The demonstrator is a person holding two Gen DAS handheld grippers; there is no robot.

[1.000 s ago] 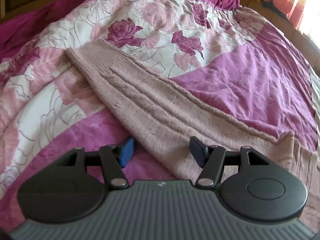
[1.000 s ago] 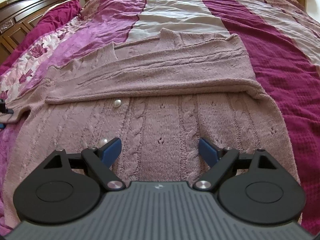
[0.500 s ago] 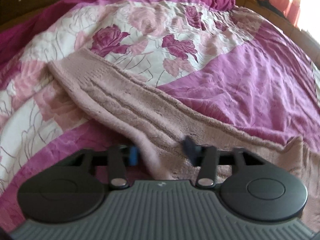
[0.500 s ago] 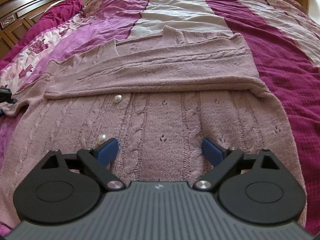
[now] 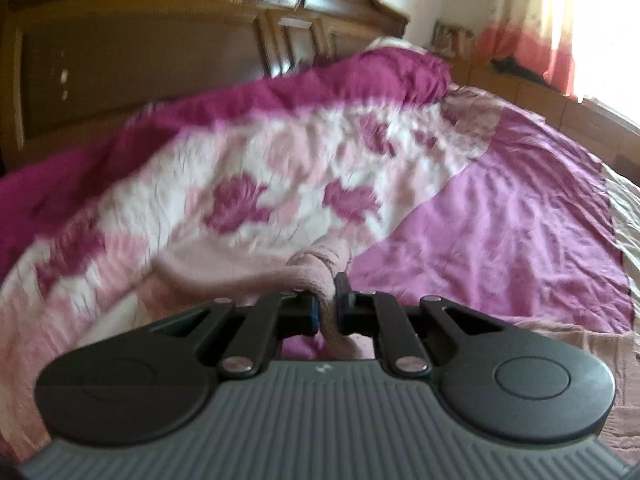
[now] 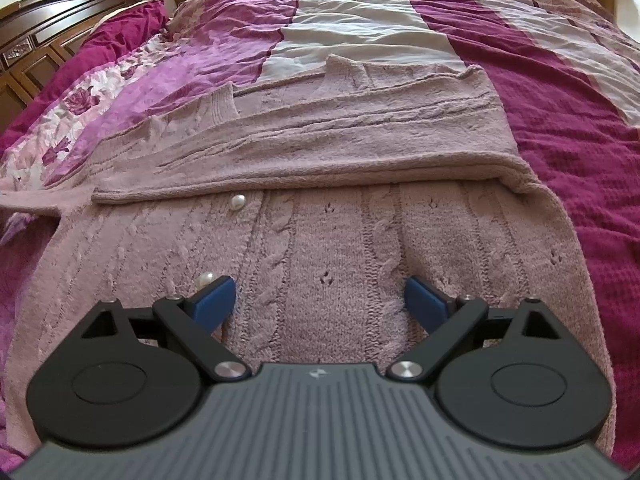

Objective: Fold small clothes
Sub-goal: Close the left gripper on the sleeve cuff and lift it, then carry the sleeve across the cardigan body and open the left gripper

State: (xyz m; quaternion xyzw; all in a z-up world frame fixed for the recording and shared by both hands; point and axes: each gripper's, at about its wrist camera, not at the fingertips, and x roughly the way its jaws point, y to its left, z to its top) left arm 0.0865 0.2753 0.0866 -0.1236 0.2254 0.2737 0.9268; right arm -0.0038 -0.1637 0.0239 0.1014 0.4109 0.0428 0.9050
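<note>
Our left gripper is clamped on the sleeve of the dusty-pink cable-knit cardigan, which fills the frame's centre. Our right gripper hovers wide open above it. We should carry the sleeve across flat, without dragging the body.

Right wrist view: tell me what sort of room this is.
Most likely a bedroom. A pink knit cardigan lies spread on a wide bed with a purple and floral bedspread, a carved wooden headboard stands at its end, and a curtained window lights it.

Pink knit cardigan, flat, sleeve folded.
</note>
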